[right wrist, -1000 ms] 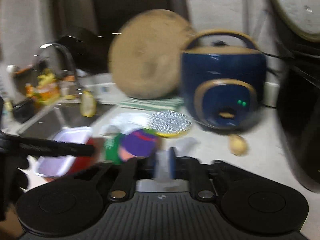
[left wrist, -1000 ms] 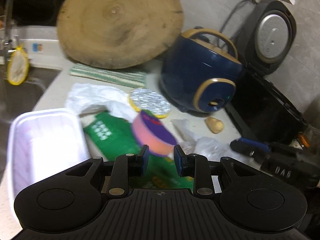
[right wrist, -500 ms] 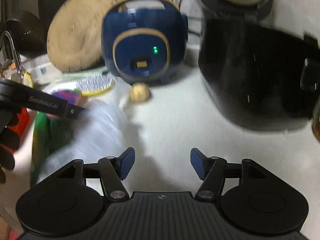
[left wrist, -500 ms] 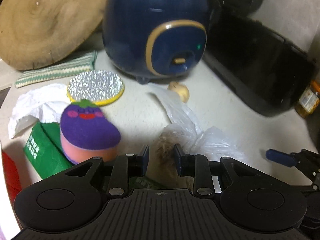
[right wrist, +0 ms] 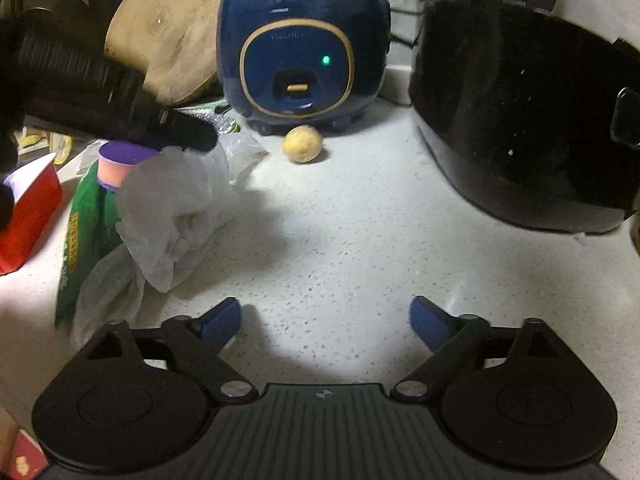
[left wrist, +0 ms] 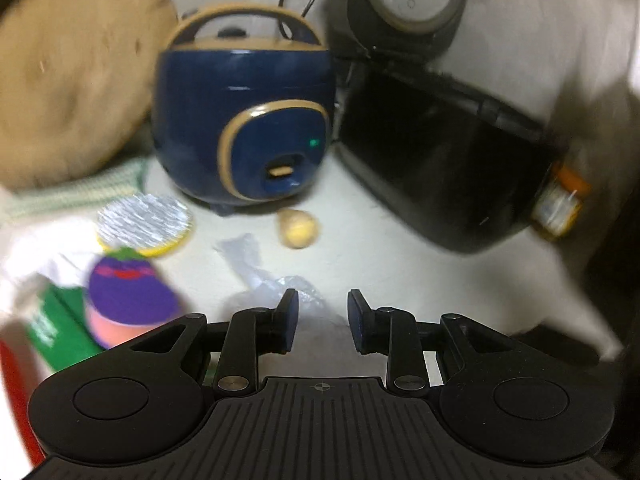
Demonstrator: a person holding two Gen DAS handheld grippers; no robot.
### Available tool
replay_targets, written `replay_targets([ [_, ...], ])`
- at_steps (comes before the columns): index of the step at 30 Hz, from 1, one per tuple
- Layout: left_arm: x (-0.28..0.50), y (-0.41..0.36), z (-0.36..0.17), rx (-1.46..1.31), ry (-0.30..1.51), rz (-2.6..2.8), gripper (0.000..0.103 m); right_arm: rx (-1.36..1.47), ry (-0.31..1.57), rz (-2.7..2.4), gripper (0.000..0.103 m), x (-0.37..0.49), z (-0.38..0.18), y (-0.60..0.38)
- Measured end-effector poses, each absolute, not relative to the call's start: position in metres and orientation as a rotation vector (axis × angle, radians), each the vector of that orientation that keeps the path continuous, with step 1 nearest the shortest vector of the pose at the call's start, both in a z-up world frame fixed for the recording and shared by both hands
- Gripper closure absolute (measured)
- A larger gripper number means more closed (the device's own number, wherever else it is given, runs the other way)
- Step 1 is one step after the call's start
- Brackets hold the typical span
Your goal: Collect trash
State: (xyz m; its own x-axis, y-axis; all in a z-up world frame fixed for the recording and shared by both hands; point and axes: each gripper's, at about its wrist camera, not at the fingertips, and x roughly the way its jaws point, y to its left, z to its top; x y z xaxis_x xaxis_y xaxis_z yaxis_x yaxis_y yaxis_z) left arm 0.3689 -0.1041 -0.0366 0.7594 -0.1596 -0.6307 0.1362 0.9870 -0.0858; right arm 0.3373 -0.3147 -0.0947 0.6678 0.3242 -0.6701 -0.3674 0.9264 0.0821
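Your right gripper (right wrist: pixel 325 320) hangs over bare counter (right wrist: pixel 340 240), jaws opening wide, nothing between them. Your left gripper (left wrist: pixel 322 314) has its fingers part-way apart; whether they pinch the plastic bag (right wrist: pixel 176 204) I cannot tell, since the film blurs at the tips. The bag lies crumpled on the counter's left, beside the green packet (right wrist: pixel 80 232), its long axis running from the near left up toward the potato (right wrist: pixel 302 144). The sponge (right wrist: pixel 120 160) sits just behind it.
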Motion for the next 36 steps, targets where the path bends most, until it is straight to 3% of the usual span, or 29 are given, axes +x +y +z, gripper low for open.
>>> replay_targets([
  [7,0.352,-0.045,-0.028,-0.24,0.618,-0.034,0.072,-0.111,0.799,0.44,0.001,0.347,-0.089,-0.312],
  [8,0.351,-0.036,-0.023,-0.255,0.596,-0.01,0.072,-0.082,0.798,0.444,0.009,0.349,-0.086,-0.314],
  [9,0.349,-0.029,-0.02,-0.262,0.584,0.01,0.072,-0.057,0.786,0.456,0.015,0.352,-0.081,-0.314],
  [13,0.345,-0.007,-0.015,-0.293,0.576,0.081,0.072,-0.037,0.586,0.432,0.015,0.359,-0.05,-0.305],
  [17,0.337,0.0,-0.018,-0.316,0.598,0.091,0.072,0.001,0.561,0.419,0.015,0.41,-0.038,-0.283],
  [19,0.331,0.001,-0.02,-0.324,0.606,0.087,0.072,0.015,0.605,0.431,0.021,0.44,-0.043,-0.271],
  [21,0.325,0.003,-0.02,-0.329,0.606,0.078,0.072,0.009,0.657,0.449,0.038,0.465,-0.053,-0.259],
  [24,0.316,0.007,-0.02,-0.361,0.606,0.039,0.072,-0.015,0.725,0.438,0.055,0.492,-0.072,-0.243],
  [27,0.31,0.005,-0.016,-0.361,0.601,-0.001,0.072,0.002,0.755,0.462,0.066,0.498,-0.079,-0.241],
  [36,0.33,-0.027,0.001,-0.348,0.604,-0.167,0.072,-0.026,0.744,0.456,0.066,0.426,-0.072,-0.267],
])
